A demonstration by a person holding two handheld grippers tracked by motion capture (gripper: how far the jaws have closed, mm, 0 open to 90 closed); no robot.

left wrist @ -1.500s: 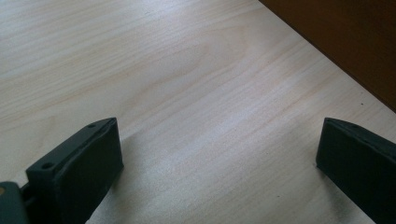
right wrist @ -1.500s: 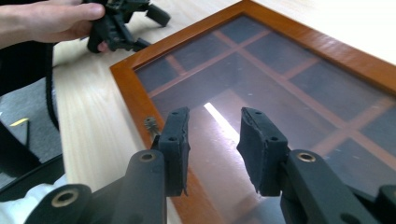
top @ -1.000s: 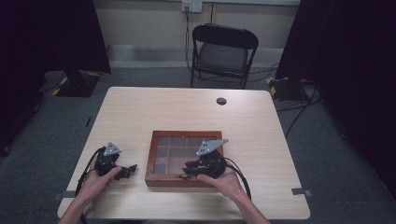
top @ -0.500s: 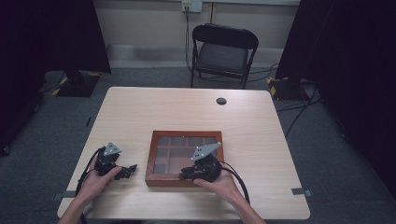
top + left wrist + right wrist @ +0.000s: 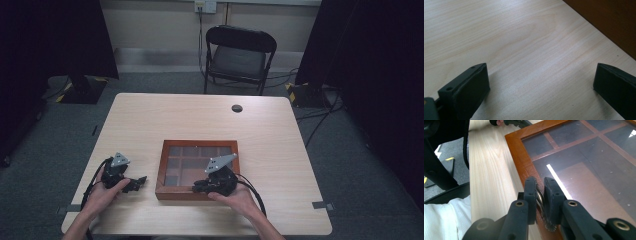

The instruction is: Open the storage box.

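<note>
Right gripper (image 5: 540, 192) jaws pinching box (image 5: 162, 167) clasp (image 5: 539, 196) — left gripper (image 5: 541, 87) jaws spread over table (image 5: 524, 37).

Over the last second the right gripper (image 5: 199, 188) has slid leftward along the near edge of the wooden glass-lidded box (image 5: 196, 168), from near the box's right part toward the middle of its front frame. The right hand (image 5: 234, 196) has followed it, moving left and a little nearer the table's front edge. In the right gripper view its jaws stand nearly together on a small twisted metal piece (image 5: 540, 196) at the box's front frame; what that piece is cannot be told. The grey three-cornered plate (image 5: 220, 162) on top of the gripper has shifted left with it over the glass.
</note>
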